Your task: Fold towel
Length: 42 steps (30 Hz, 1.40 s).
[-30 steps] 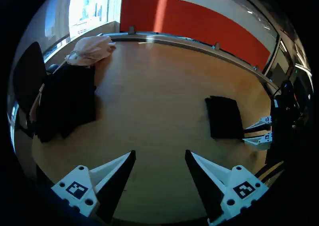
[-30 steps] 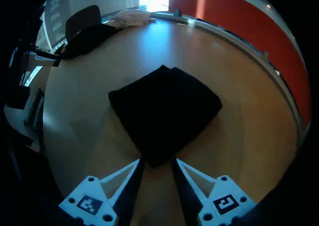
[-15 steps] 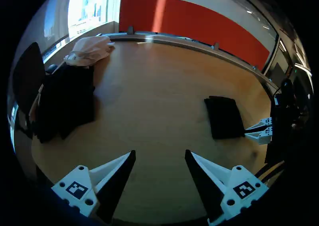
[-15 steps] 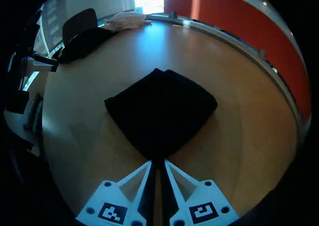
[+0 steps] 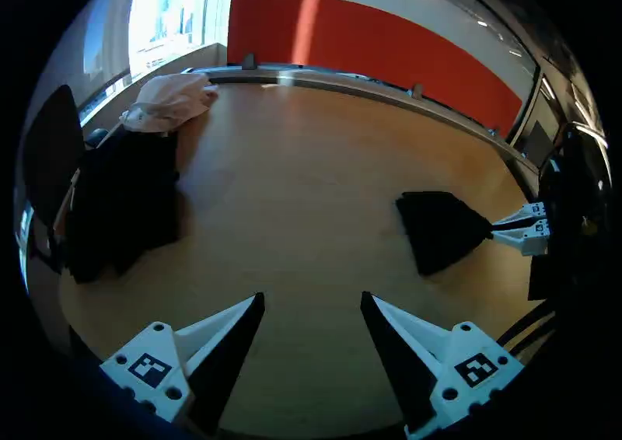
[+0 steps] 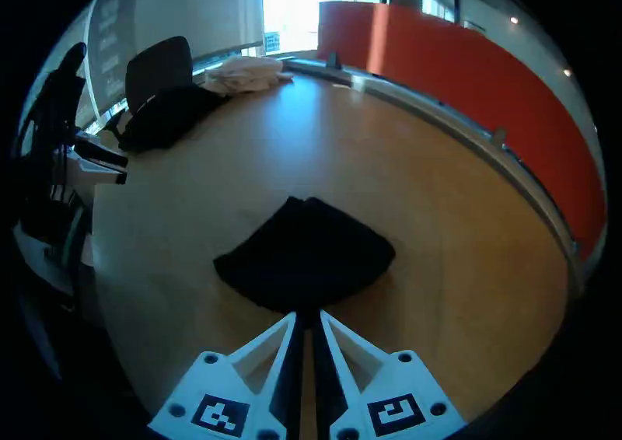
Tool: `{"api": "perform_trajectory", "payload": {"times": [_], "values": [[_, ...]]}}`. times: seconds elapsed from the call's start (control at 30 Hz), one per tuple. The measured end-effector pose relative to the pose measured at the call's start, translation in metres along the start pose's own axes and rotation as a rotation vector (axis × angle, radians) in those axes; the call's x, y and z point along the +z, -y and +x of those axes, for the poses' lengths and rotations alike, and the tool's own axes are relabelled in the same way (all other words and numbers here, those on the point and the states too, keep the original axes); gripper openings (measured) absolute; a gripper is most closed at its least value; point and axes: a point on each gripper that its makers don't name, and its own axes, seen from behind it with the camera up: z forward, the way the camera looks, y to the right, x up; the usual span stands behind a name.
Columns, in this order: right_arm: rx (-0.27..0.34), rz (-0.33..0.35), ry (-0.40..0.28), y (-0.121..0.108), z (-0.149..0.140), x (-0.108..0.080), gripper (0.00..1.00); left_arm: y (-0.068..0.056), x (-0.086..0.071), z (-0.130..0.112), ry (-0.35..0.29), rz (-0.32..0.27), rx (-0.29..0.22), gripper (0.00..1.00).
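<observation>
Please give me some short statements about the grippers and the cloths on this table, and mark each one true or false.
The right gripper is shut on a corner of the black towel. True.
The left gripper grips the towel too. False: it is open and holds nothing.
A pale pink cloth lies near the far edge of the table. True.
The panel behind the table is green. False: it is red.

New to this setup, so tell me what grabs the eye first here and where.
A black towel lies mid-table, its near corner pinched by the right tool. Behind the wooden table runs a bright red wall; dark clothes are heaped at its far left edge.
</observation>
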Motion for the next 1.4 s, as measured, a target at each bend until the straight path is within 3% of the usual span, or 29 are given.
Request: {"api": "perform_trajectory", "payload": {"times": [0.3, 0.5, 0.97, 1.4], "values": [[-0.012, -0.030, -0.087, -0.024, 0.050, -0.043, 0.06, -0.009, 0.001, 0.010, -0.013, -0.018, 0.016, 0.92], [-0.016, -0.067, -0.115, -0.047, 0.064, -0.076, 0.06, -0.017, 0.001, 0.016, -0.022, -0.031, 0.026, 0.92], [0.041, -0.165, -0.099, -0.117, 0.034, -0.129, 0.06, -0.031, 0.006, 0.025, -0.025, -0.051, 0.036, 0.92], [0.089, -0.255, -0.060, -0.197, -0.010, -0.171, 0.06, -0.043, 0.014, 0.032, -0.015, -0.053, 0.050, 0.92]]}}
